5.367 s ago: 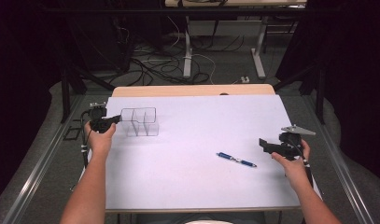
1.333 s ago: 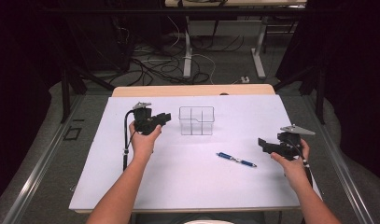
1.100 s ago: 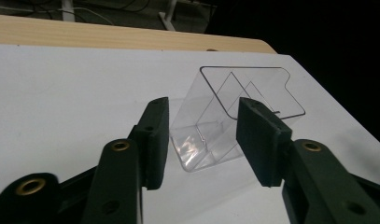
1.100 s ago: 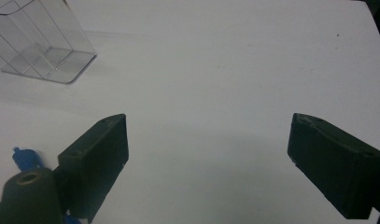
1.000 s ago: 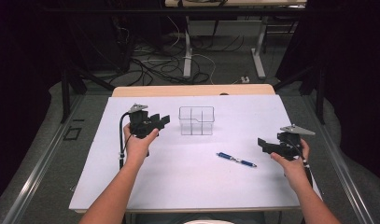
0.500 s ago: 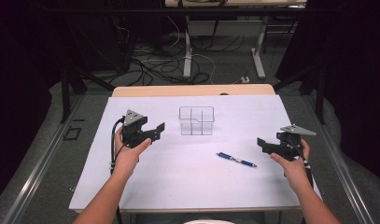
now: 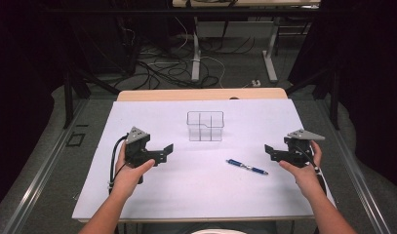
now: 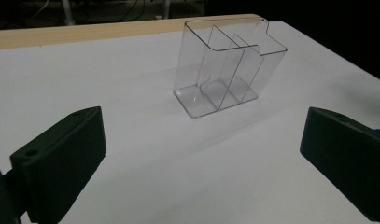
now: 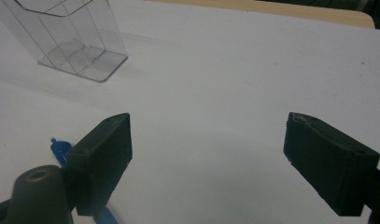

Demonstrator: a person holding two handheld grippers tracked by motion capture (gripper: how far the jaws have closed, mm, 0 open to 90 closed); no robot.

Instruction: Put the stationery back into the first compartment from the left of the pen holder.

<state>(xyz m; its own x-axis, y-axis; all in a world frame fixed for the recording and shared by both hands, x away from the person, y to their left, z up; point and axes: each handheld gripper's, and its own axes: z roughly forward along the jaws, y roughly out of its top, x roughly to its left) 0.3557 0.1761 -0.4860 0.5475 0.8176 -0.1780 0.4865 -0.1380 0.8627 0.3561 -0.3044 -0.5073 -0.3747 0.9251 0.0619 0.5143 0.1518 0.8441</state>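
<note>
While both grippers — left (image 7: 168, 147), right (image 7: 268, 150) — gape empty, a careless grab could roll the pen (image 7: 247, 166) or topple the clear organizer (image 7: 205, 126).

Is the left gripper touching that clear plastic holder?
Apart. In the left gripper view, bare white table lies between the open left gripper and the clear holder.

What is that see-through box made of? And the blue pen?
The box looks like clear hard plastic: you can see the table through its shiny, thin walls and dividers. The pen is probably plastic too, blue and glossy, though it is too small to tell.
</note>
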